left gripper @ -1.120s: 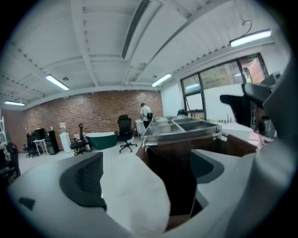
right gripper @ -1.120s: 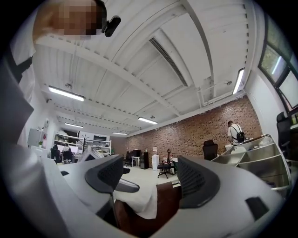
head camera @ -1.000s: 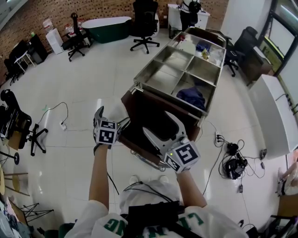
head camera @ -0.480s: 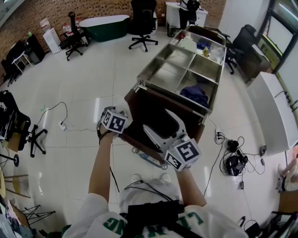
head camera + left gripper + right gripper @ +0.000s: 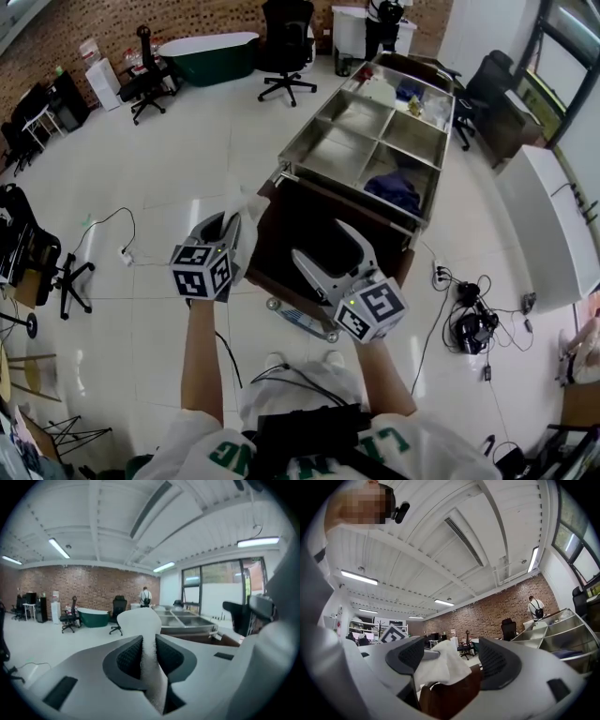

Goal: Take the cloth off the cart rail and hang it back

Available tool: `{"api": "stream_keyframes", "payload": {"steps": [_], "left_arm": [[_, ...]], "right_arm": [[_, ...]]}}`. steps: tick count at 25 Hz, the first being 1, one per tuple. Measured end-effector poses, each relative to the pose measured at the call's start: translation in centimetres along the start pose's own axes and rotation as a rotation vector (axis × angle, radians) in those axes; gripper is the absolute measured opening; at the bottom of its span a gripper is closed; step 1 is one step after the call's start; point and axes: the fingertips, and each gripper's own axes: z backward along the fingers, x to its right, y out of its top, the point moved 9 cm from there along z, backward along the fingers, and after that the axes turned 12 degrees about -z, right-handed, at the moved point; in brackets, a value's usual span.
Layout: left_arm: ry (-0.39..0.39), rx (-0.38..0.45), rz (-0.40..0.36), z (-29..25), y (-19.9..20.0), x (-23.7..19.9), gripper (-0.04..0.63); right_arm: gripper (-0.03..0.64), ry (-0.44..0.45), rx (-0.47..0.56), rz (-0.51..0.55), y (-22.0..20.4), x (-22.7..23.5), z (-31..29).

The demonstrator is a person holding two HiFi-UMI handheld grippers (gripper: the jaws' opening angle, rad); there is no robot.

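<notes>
A white cloth (image 5: 251,208) is pinched between the pads of my left gripper (image 5: 239,225), just off the left corner of the cart's brown end panel (image 5: 300,220). In the left gripper view the cloth (image 5: 140,620) bulges above the jaws of the left gripper (image 5: 149,656), which have just closed on it. My right gripper (image 5: 319,246) hovers open over the brown panel. In its own view the right gripper (image 5: 452,660) frames the cloth (image 5: 440,665) and the panel's top (image 5: 454,695) without touching them.
The steel cart (image 5: 375,141) has several compartments, one holding a blue cloth (image 5: 392,192). Cables (image 5: 473,328) lie on the floor at the right beside a white counter (image 5: 553,234). Office chairs (image 5: 286,47), a green tub (image 5: 211,52) and a standing person (image 5: 380,23) are far back.
The left gripper reached in to the cart's corner, shut on the white cloth, then lifted back with it. The right gripper stayed where it was.
</notes>
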Motion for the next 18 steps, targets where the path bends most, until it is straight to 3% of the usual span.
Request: {"api": "stream_keyframes", "payload": {"steps": [4,9,14,18], "left_arm": [[0.023,0.217,0.05,5.0,2.7,0.7,0.057],[0.138,0.421,-0.017,9.3,3.6,2.2,0.057],[0.242,0.47,-0.115,11.4,3.2,3.9,0.057],[0.238,0.467,-0.115,11.6,2.6,4.6,0.057]], "right_arm": [[0.37,-0.009,0.008,0.001,0.3,-0.1,0.1],[0.37,-0.019,0.034,0.016,0.9,-0.3,0.3],[0.37,-0.015,0.059,0.038,1.7,-0.5,0.6],[0.37,-0.004,0.065,0.058,2.1,-0.9,0.6]]}}
